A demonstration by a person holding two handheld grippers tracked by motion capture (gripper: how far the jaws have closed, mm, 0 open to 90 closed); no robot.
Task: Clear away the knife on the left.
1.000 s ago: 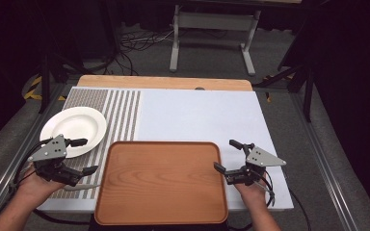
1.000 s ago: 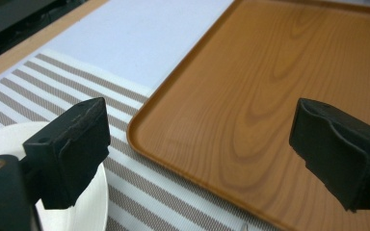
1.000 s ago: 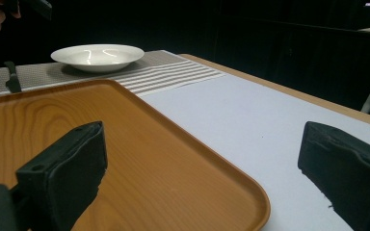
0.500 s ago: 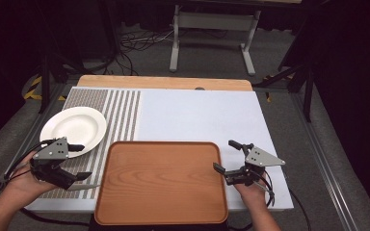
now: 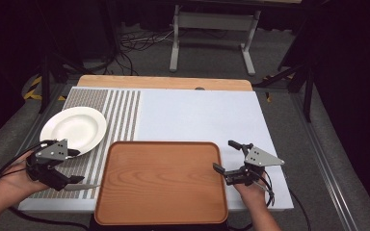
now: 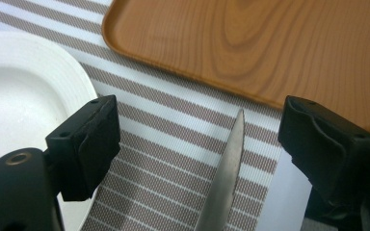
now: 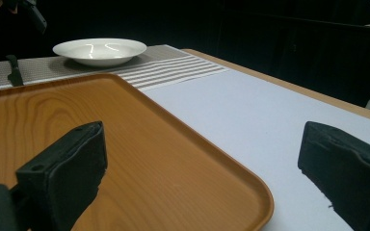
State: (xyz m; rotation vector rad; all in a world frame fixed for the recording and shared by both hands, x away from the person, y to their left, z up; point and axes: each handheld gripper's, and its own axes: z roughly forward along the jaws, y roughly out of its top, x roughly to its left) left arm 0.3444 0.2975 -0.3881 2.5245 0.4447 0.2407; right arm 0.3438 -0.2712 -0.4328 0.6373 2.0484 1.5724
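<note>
Steel glints between the fingers of the left gripper (image 6: 200, 159): a slim table knife (image 6: 224, 173) with a plain silver blade lies flat on the brown-and-white striped placemat (image 6: 173, 130), at the near left of the tabletop, between the white ceramic soup plate (image 5: 73, 129) and the rectangular wooden tray (image 5: 161, 180). In the high view the blade (image 5: 83, 186) points right, toward the tray's near-left corner. The left gripper's fingers have just been closing a little yet stand wide, one on each side of the blade and touching neither side of it. The right gripper (image 5: 231, 161) hovers at the tray's right edge with its fingers wide and nothing between them.

As a judgement, the knife should be light, stiff and slippery, lying so low that the fingers may skate over it or push it along the woven mat. The handle, hidden beneath the gripper, likely offers a thicker and safer hold than the thin blade.
</note>
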